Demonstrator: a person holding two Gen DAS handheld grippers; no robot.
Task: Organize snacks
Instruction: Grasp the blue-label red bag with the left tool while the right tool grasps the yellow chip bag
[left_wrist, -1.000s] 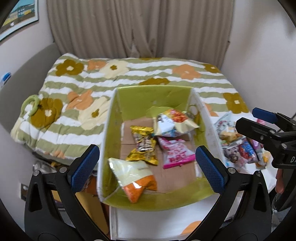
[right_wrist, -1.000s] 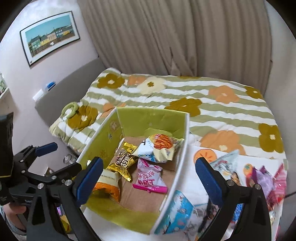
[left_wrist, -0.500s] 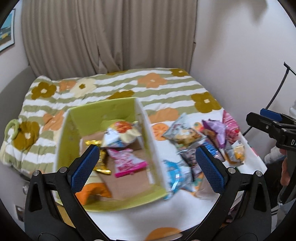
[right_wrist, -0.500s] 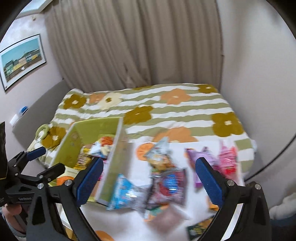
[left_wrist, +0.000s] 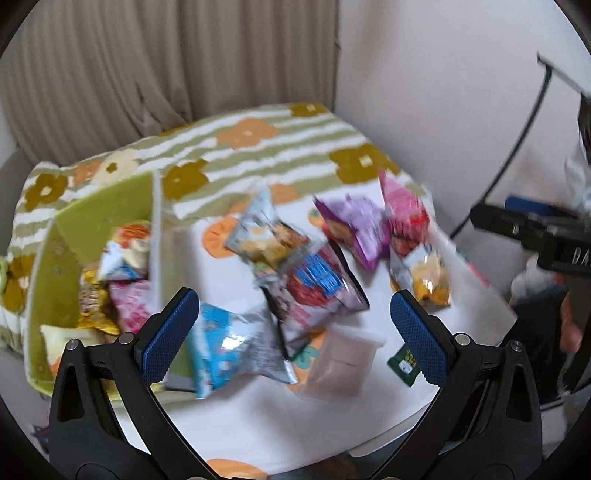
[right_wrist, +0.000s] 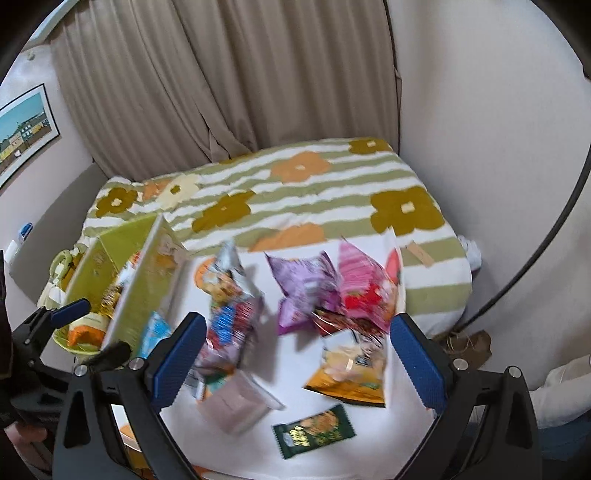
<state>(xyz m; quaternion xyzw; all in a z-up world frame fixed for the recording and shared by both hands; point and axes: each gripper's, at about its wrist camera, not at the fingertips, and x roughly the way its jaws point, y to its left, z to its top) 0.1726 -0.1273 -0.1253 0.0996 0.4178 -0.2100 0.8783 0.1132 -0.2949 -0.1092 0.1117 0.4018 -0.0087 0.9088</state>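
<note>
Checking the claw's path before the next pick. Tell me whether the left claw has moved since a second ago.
Yes. The left claw swung right: the green box, earlier centred between its fingers, now sits left, with loose snack bags ahead.

Counts, both views blurred so treat as approximate:

- 1 green box (left_wrist: 107, 206), left side of the bed.
- Inside it, at least 4 packets visible: white/orange one (left_wrist: 127, 245) at the far end, gold one (left_wrist: 90, 299), pink one (left_wrist: 131, 306), white-and-orange one (right_wrist: 86, 330) nearest. Anything under them can't be told.
- Outside it, on the white cloth (left_wrist: 258, 417), 9 items: blue-silver bag (left_wrist: 232, 347), silver bag with biscuit print (left_wrist: 264, 234), red-blue bag (left_wrist: 314, 284), purple bag (left_wrist: 354, 225), pink-red bag (left_wrist: 404, 210), yellow-orange bag (right_wrist: 351, 373), dark red-brown packet (right_wrist: 351, 325), small dark green packet (right_wrist: 314, 430), 1 translucent pouch (right_wrist: 236, 404).
- 1 framed picture (right_wrist: 22, 133) on the far left wall.
</note>
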